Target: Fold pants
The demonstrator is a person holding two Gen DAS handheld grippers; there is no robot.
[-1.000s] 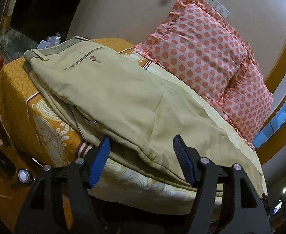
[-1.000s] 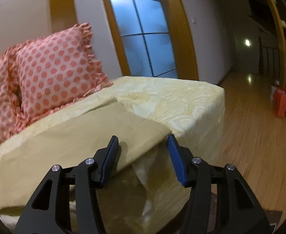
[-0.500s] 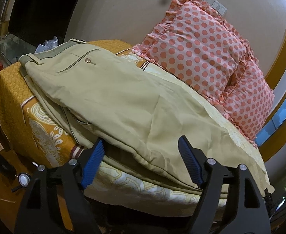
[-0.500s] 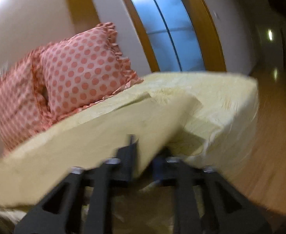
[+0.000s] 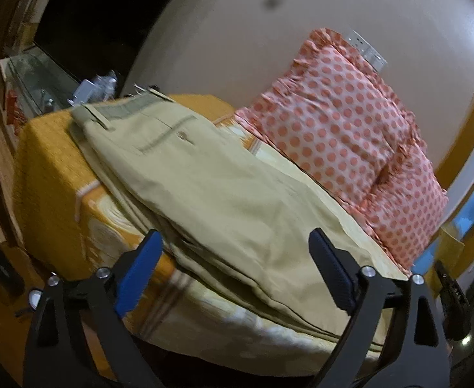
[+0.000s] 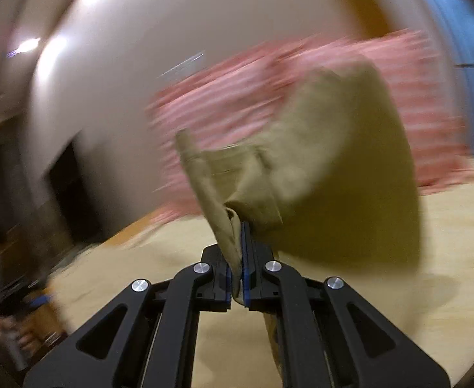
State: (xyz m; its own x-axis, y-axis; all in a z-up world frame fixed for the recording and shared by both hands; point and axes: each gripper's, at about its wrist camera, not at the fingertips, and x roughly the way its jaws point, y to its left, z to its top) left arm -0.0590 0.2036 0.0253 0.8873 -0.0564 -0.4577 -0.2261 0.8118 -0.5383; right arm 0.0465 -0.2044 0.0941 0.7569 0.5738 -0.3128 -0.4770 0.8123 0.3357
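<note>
Khaki pants (image 5: 211, 190) lie lengthwise on the bed, waistband at the far left, legs running toward the right. My left gripper (image 5: 233, 268) is open and empty, hovering in front of the bed's near edge at the pants' mid-leg. My right gripper (image 6: 237, 258) is shut on the pants' hem end (image 6: 301, 174) and holds it lifted above the bed; this view is motion-blurred.
Two pink polka-dot pillows (image 5: 343, 129) lean on the wall behind the pants, blurred in the right wrist view (image 6: 237, 97). An orange patterned bedspread (image 5: 49, 168) covers the bed's left end, pale yellow sheet (image 6: 431, 258) elsewhere. A glass table (image 5: 36, 80) stands far left.
My right gripper closed on the pants' leg end and swung it up and leftward over the bed. My left gripper stayed open and drew back slightly.
</note>
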